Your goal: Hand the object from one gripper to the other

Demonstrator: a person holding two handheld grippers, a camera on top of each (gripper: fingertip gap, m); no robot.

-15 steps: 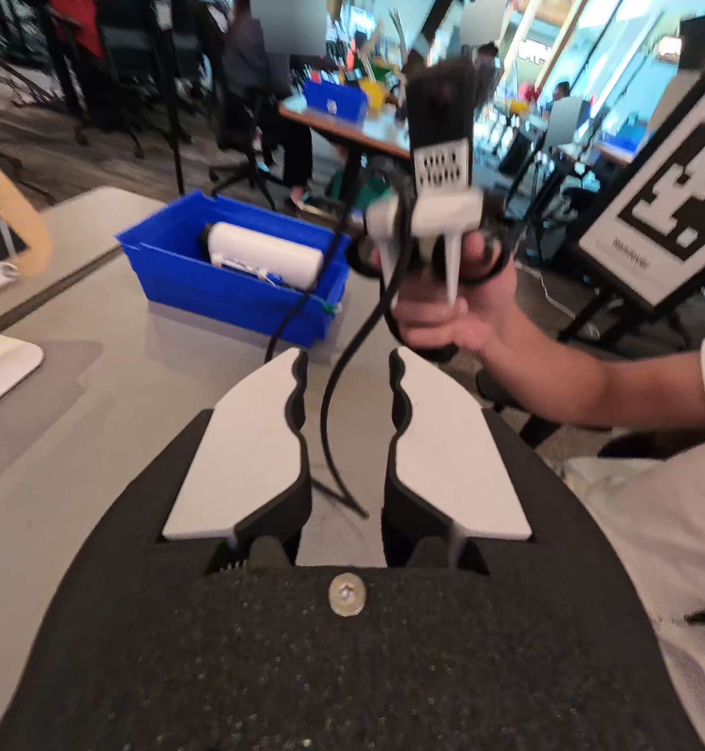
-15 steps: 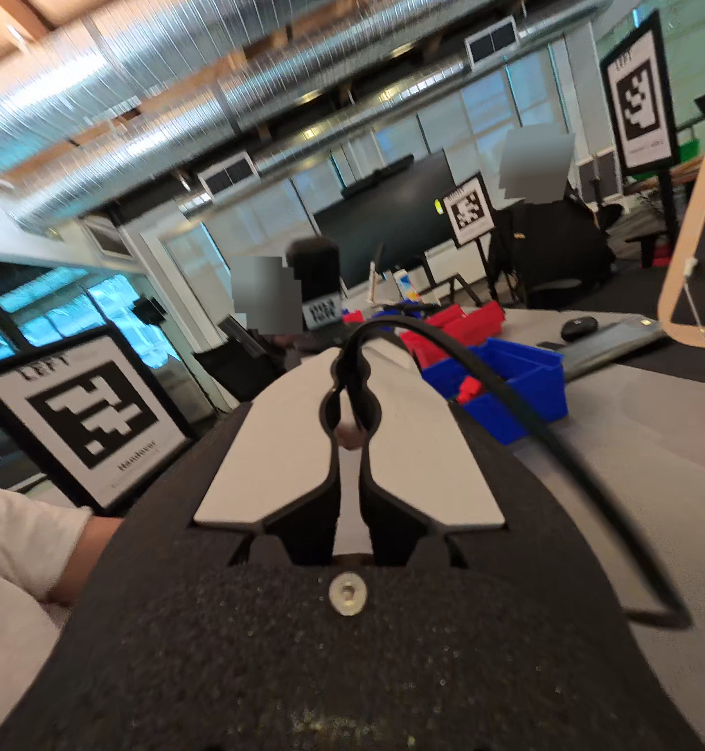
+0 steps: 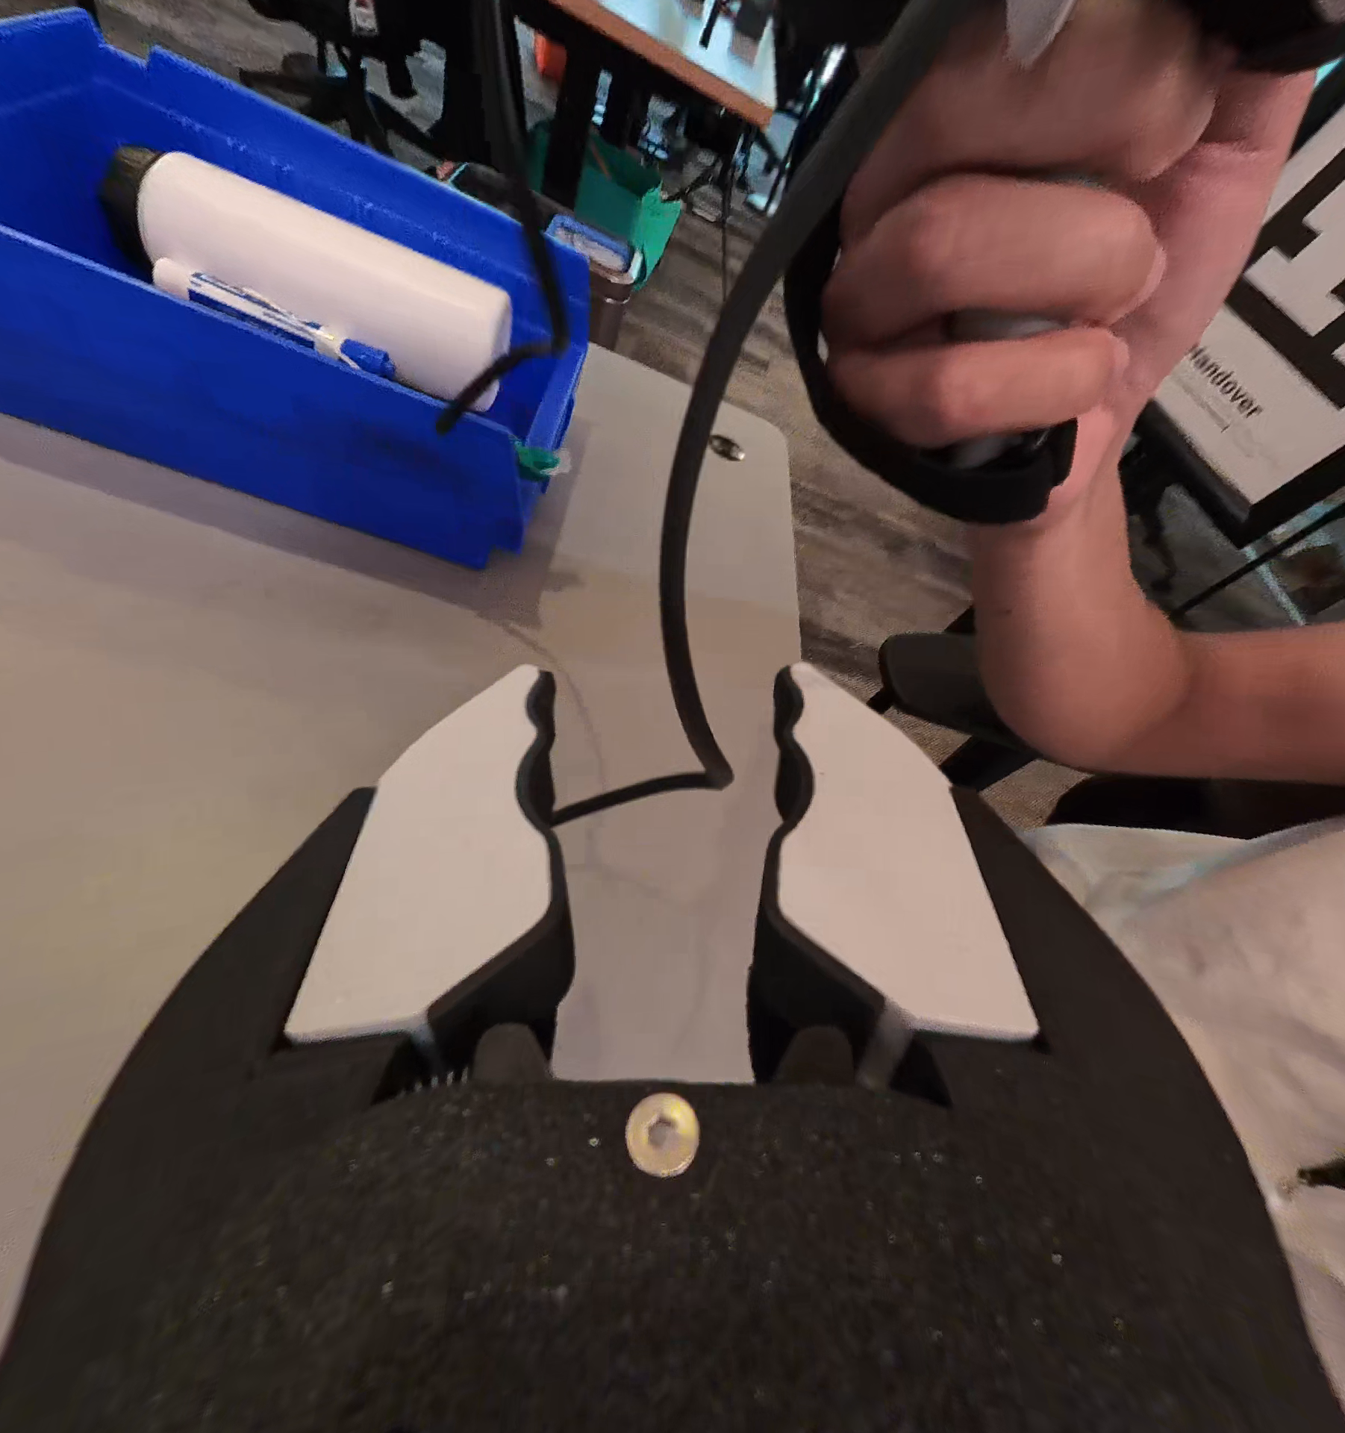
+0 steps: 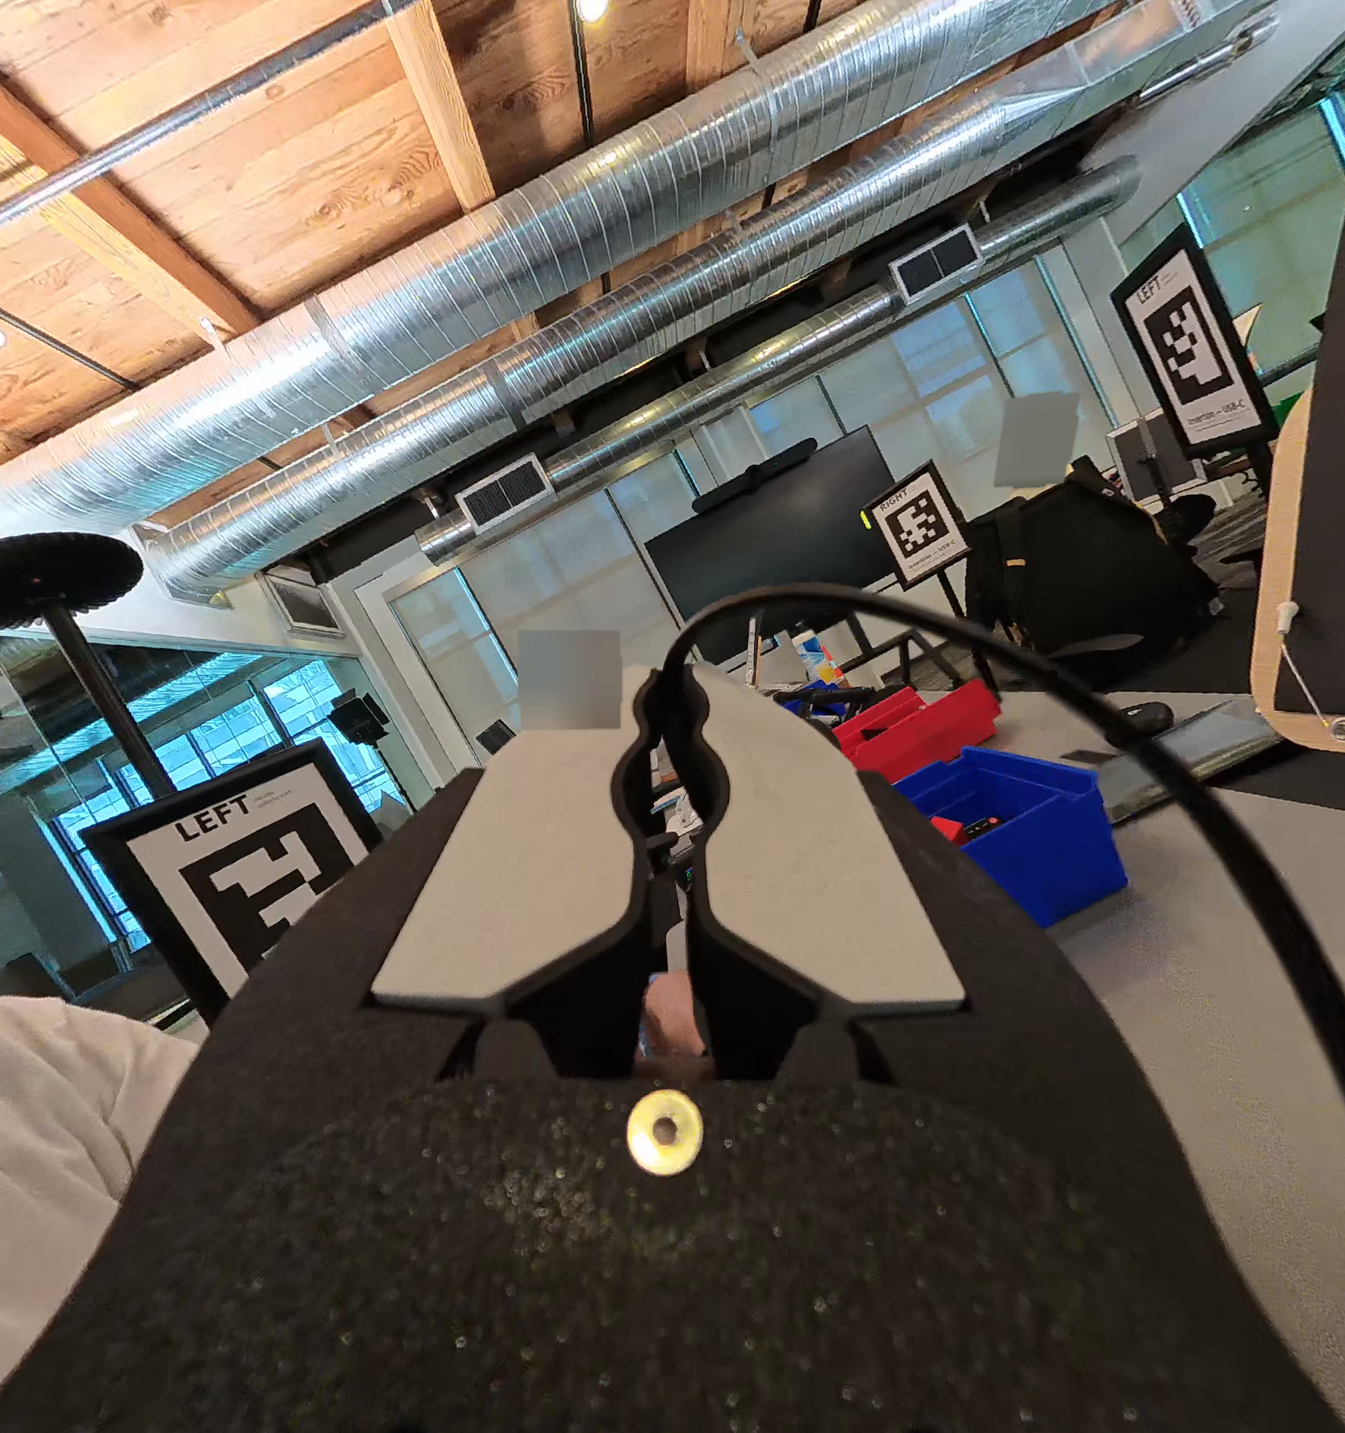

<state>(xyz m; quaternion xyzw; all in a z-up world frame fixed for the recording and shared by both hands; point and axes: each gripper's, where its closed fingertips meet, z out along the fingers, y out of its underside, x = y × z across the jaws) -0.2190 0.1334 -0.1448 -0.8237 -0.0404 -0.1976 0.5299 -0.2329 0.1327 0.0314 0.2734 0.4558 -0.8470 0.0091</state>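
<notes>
1. Our left gripper (image 3: 663,744) has its two white fingers (image 3: 452,853) spread wide apart, and a black cable (image 3: 673,558) hangs down into the gap between them without either finger closing on it.
2. The cable's lower end bends sharply between the fingertips and runs off behind the left-hand finger; whether it touches that finger, we cannot tell.
3. Our right gripper (image 4: 673,698) has its fingers (image 4: 793,837) pressed nearly together, pinching the same black cable (image 4: 964,628) at the tips, from where it arcs over to the right and down past the camera.
4. In the left wrist view, our right hand (image 3: 1026,264) sits close above and to the right, fist wrapped round a handle, with the cable rising beside it.
5. Below lies a grey table (image 3: 150,698); a blue bin (image 3: 212,434) stands on it, well left of the cable, holding a white bottle (image 3: 320,271) on its side.
6. To the right, a black-and-white marker board (image 3: 1321,256) stands just behind the hand.
7. The right wrist view tilts up towards silver ducts (image 4: 576,233) and a wooden ceiling (image 4: 266,155).
</notes>
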